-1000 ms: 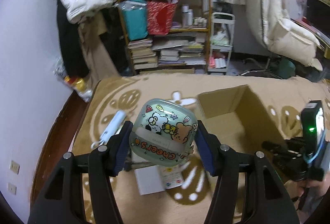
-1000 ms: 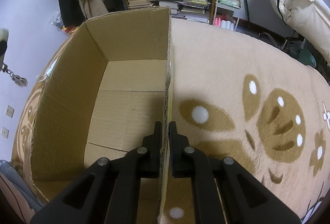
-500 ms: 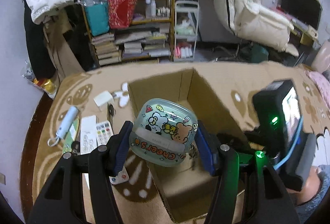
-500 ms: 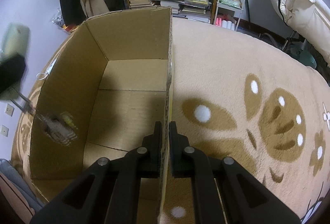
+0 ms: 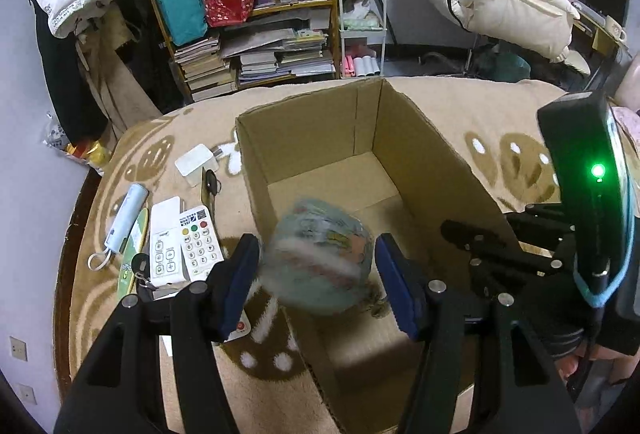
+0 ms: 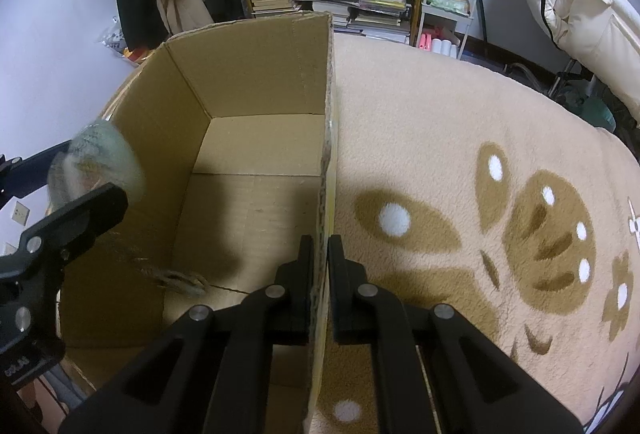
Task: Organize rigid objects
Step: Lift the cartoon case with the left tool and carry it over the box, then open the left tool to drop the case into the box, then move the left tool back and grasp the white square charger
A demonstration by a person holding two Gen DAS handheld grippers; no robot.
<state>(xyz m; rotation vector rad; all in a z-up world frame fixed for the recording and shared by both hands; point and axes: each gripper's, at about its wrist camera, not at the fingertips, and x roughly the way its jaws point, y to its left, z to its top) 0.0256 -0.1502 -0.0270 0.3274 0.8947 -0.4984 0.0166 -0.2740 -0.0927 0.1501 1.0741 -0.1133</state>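
Note:
A green cartoon-printed case [image 5: 320, 254] shows blurred between my left gripper's [image 5: 318, 274] blue pads, which stand apart from it, open. It hangs over the left wall of the open cardboard box [image 5: 308, 122]. In the right wrist view the case [image 6: 100, 162] is at the box's left wall [image 6: 160, 138], with its charm [image 6: 180, 280] trailing inside. My right gripper [image 6: 320, 246] is shut on the box's right wall [image 6: 326, 114].
Left of the box on the tan rug [image 5: 452, 102] lie two white remotes [image 5: 184, 242], a pale blue tube [image 5: 126, 218], a white square box [image 5: 196, 164] and a key [image 5: 212, 186]. A cluttered bookshelf [image 5: 248, 34] stands behind.
My left gripper has carried the case from the rug over to the box and opened; the case is now blurred and slipping from the pads. My right gripper has not moved.

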